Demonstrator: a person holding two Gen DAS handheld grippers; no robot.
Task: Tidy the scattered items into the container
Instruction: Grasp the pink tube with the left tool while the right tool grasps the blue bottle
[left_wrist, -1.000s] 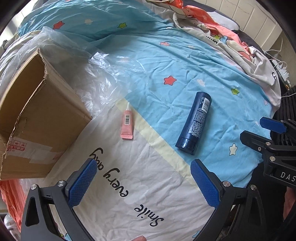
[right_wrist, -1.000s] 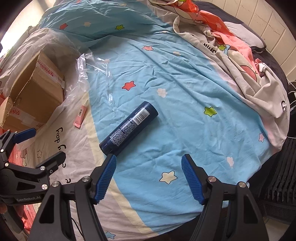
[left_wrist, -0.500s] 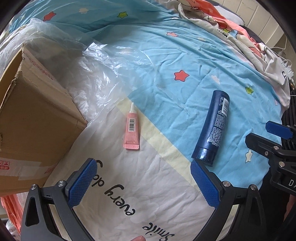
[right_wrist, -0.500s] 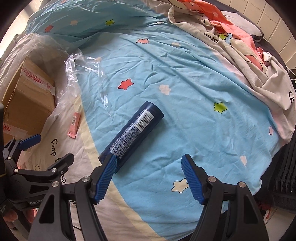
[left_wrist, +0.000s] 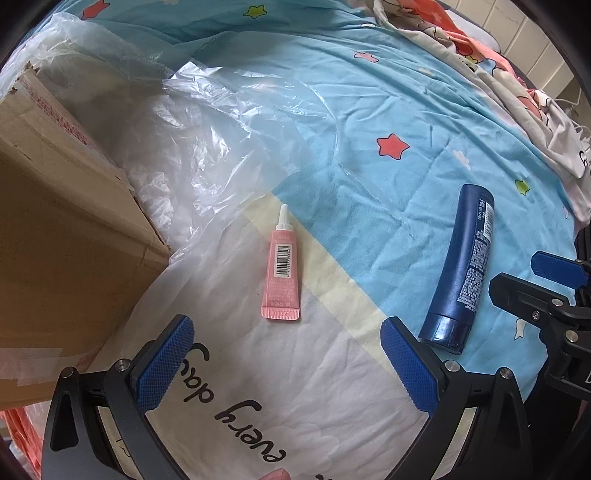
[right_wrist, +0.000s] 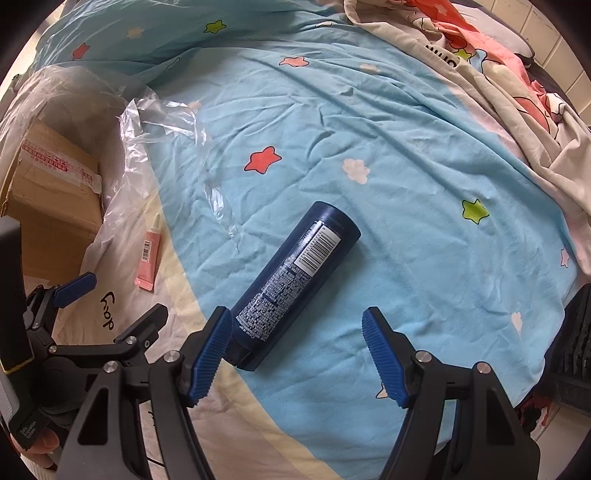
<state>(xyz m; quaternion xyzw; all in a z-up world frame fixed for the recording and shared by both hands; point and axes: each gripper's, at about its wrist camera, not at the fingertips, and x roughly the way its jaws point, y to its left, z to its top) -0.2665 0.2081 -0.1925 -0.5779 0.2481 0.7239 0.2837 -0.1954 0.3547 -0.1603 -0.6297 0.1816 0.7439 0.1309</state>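
Note:
A small pink tube (left_wrist: 281, 273) lies on the white part of the bedsheet, just ahead of my open left gripper (left_wrist: 286, 354), with nothing between its blue pads. A dark blue bottle (right_wrist: 295, 280) lies on its side on the blue sheet. Its lower end sits beside the left pad of my open right gripper (right_wrist: 297, 350), which touches nothing. The cardboard box (left_wrist: 55, 258) stands to the left of the tube. The bottle (left_wrist: 461, 269) and the right gripper (left_wrist: 546, 288) show at the right of the left wrist view; the tube (right_wrist: 149, 258), the box (right_wrist: 48, 206) and the left gripper (right_wrist: 110, 306) show in the right wrist view.
Clear crumpled plastic film (left_wrist: 207, 122) lies beside and behind the box. A bunched patterned blanket (right_wrist: 498, 74) covers the far right of the bed. The bed's edge runs along the right, with a dark ribbed object (right_wrist: 572, 350) below it.
Both grippers have come down closer to the bed. The tube now sits nearer the left gripper's pads and the bottle's end nearer the right gripper's left pad. Jaws unchanged.

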